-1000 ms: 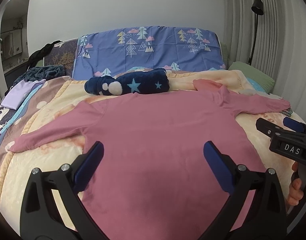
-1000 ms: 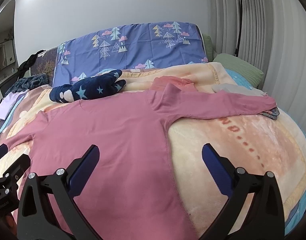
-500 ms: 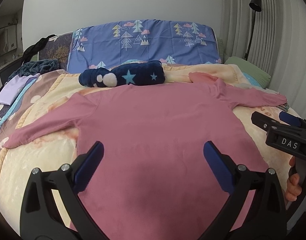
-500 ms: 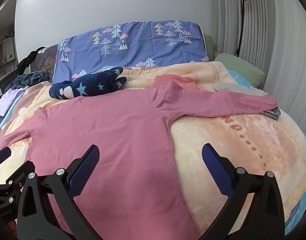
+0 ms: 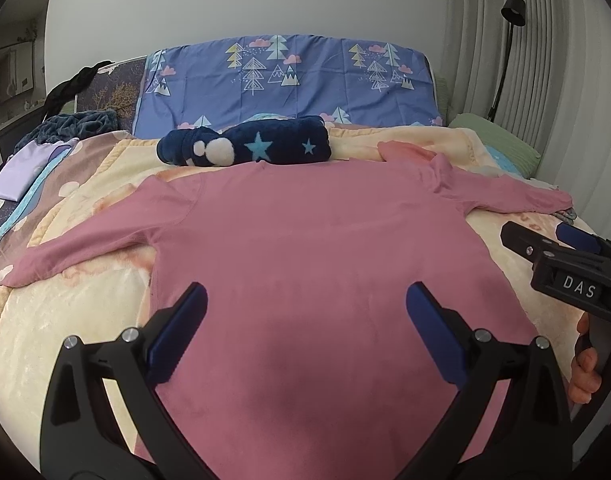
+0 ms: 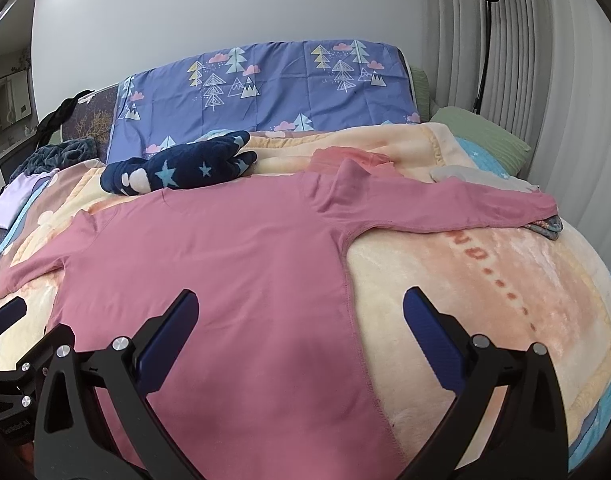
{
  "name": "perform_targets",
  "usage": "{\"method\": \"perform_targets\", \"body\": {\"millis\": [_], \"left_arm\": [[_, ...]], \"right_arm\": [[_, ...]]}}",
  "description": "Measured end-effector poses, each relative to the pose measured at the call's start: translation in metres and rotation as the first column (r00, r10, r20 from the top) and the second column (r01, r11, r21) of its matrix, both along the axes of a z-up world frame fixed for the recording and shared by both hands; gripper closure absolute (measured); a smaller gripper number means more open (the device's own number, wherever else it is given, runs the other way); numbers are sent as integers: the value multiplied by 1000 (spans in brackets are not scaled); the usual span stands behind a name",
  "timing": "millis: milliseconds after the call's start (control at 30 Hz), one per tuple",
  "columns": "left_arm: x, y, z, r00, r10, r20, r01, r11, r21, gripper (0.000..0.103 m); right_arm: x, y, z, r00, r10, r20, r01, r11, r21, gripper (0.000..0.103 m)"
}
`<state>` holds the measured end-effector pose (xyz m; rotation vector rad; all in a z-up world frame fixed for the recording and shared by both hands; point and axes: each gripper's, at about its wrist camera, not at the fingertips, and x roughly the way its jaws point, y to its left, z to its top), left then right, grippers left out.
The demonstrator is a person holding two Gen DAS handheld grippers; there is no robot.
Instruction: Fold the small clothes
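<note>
Pink long-sleeve shirt [image 5: 325,272] lies flat on the cream blanket [image 6: 465,280], sleeves spread out to both sides. Left gripper [image 5: 305,320] hovers over the lower body of the shirt, jaws wide apart, empty. Right gripper [image 6: 297,328] is over the shirt's right side seam, also spread, holding nothing. Navy star-print bundle [image 5: 245,146] sits near the collar, possibly touching it.

Plain dusty-pink shirt [image 5: 317,280]; navy star-print bundle [image 5: 249,147] at the blanket's far edge; cream-peach blanket [image 6: 465,280]; periwinkle tree-and-cloud pillowcase [image 5: 289,80].
</note>
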<state>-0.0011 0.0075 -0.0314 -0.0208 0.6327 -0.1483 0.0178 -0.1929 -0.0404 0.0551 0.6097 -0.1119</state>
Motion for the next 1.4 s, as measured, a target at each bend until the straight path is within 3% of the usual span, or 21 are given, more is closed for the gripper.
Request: {"method": "perform_targets", "body": {"millis": [633,733,800,900,967,1400], "left_arm": [[1,2,-2,1000,3,-2,-3,1000,-24,2],[1,4,-3,1000,3,-3,-3,1000,-27,2],[1,4,-3,1000,5,-2,-5,1000,-30,2],[1,5,-3,1000,4,-2,-4,999,-33,2],[1,5,-3,1000,1,-1,-1,999,-32,2],[3,13,-6,1000,14,-19,-15,998,-56,6]], "right_arm": [[-3,5,0,999,39,26,-40,999,33,10],[-1,6,0,999,42,15,-42,999,33,19],[0,6,-2,999,47,0,-47,998,44,34],[2,4,-4,999,47,-14,-46,997,59,46],[1,4,-5,999,50,-17,-49,997,57,50],[3,10,-6,997,69,-35,-68,997,42,54]]}}
